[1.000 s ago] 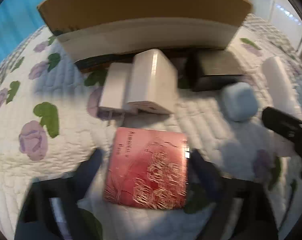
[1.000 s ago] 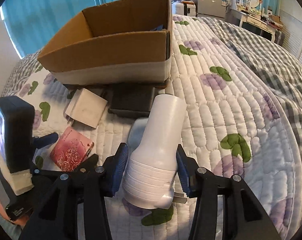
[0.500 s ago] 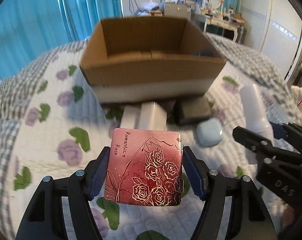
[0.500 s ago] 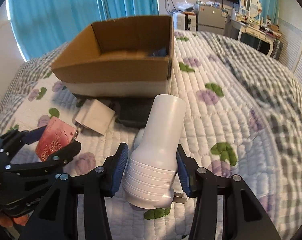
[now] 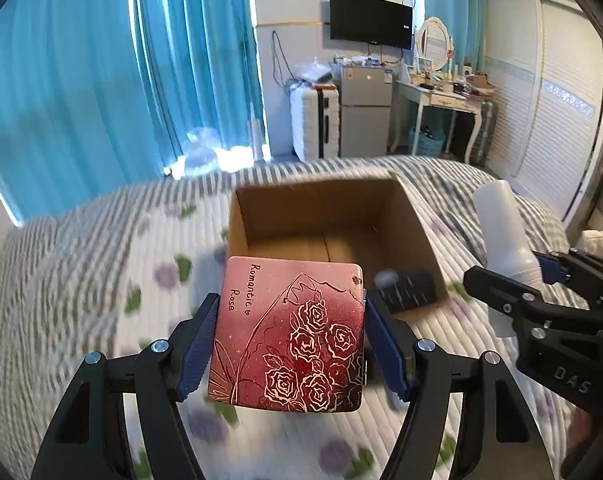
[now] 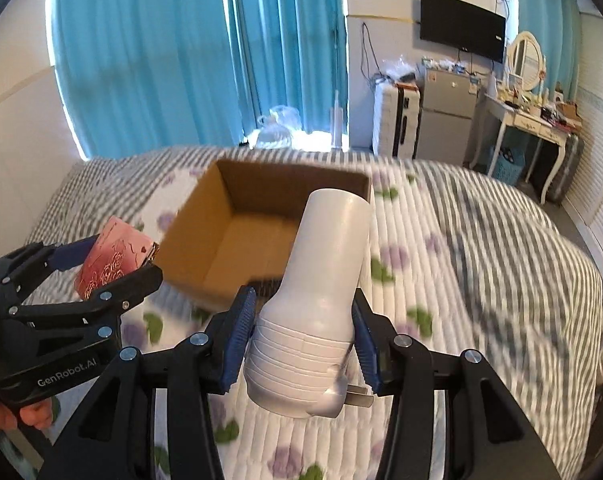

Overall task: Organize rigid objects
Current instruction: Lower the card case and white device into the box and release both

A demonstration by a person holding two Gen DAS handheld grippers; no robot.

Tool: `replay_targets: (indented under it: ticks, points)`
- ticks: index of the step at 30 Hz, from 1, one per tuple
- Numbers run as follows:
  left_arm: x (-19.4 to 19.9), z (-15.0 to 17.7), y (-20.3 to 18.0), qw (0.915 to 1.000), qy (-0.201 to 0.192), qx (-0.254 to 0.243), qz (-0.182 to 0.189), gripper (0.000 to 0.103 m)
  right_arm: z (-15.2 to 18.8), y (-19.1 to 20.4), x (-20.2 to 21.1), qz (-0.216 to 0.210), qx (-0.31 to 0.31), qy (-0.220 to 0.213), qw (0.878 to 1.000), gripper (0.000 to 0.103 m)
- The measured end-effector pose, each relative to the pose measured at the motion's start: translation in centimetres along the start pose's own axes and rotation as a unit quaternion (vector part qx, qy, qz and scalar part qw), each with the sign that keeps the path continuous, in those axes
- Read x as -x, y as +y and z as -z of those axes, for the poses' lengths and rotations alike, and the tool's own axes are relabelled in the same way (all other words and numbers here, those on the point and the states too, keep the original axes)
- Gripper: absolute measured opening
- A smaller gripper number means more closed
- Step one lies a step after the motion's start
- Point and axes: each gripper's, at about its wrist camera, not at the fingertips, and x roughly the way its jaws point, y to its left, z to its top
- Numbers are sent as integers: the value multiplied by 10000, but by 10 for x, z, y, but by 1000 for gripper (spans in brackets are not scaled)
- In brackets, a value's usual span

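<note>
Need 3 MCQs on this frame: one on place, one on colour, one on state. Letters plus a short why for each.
1. Where is the cardboard box?
A. On the quilted bed
B. On the dressing table
C. On the floor by the curtains

2. What colour is the rose-patterned tin in the left tongs?
A. Blue
B. Red-pink
C. Green

3. What state are the right tongs in?
A. Open and empty
B. Shut on a black case
C. Shut on the white plug-in device

Answers:
1 A: the box sits on the floral quilt in both wrist views.
2 B: the tin's face is red-pink with pale line-drawn roses.
3 C: both blue pads press the white device's ribbed base, with its metal prong showing below.
</note>
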Motion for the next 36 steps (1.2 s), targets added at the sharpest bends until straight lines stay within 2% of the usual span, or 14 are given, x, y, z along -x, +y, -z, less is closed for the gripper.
replay_targets:
  ticks: [6,10,17,19,21,23,29,33,36]
  points:
    - [-62,-35,3,9998,139,-24,-158,71,-50,-11,-33,8,64,-58,10000,47]
    - [-108,-32,-8,9981,334,-274,-444,71,-67,-18,-64,-4,122,-6,9999,47]
    - [-152,-20,-20,9977,552,-310,-241,72,-69,-36,-112,-51,169,201,9996,47]
    - [-155,-16,-23,9971,567,-438,-271,75,-65,-39,-118,-69,182,247,9995,47]
    - [-152,-15,-26,9966,482,-565,-345,90,-63,-41,-121,-92,171,266,9995,47]
    - [-141,-18,-26,9976,300,-555,-273,94,-63,-43,-123,-102,159,277,9994,47]
    - [-118,-30,-16,9988,184,-425,-137,94,-68,-39,-118,-80,209,267,9994,47]
    - [-106,-30,-5,9987,102,-401,-290,94,-75,-30,-127,-90,320,342,9989,47]
    - [-107,-27,6,9987,118,-311,-387,94,-76,-20,-151,-191,375,585,9974,47]
